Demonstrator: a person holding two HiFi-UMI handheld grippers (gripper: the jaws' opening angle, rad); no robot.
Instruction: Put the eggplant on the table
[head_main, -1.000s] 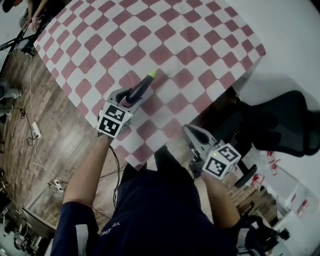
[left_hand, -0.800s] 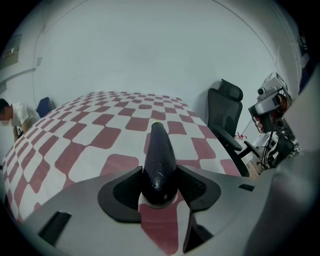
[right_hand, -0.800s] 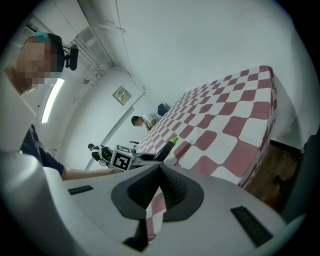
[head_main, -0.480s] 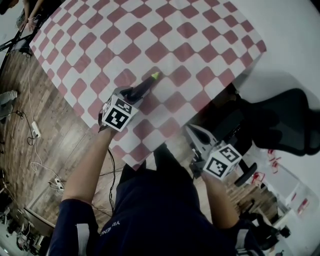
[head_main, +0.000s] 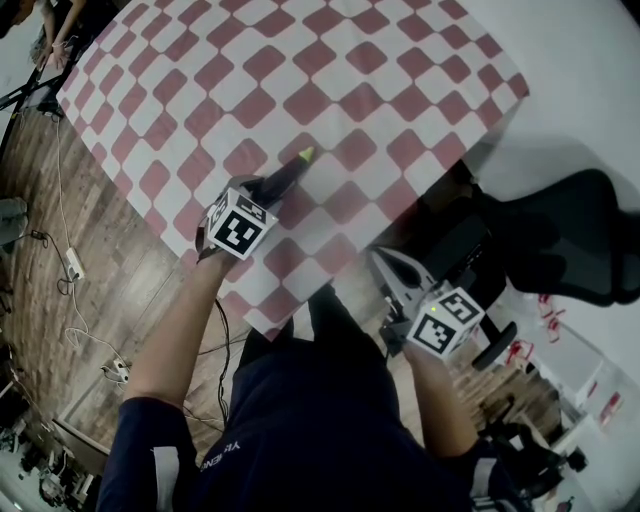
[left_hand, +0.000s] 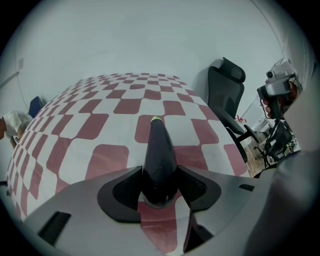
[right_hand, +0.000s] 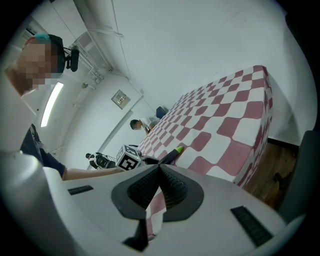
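Left gripper (left_hand: 159, 185) clamps the thick end of the eggplant (left_hand: 157, 145). The green-tipped end points out and down over the checked table (head_main: 330, 60), close to the table's near edge. Contact with the table: cannot tell. Right gripper (right_hand: 159, 181) has jaws together, empty, off that edge. Risk: if released tilted or above the table, the tapered eggplant likely drops, rolls toward the near edge and falls to the floor (head_main: 90, 250).

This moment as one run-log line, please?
left gripper: shut on eggplant, over table | right gripper: shut, empty, beside table | placement: not yet done
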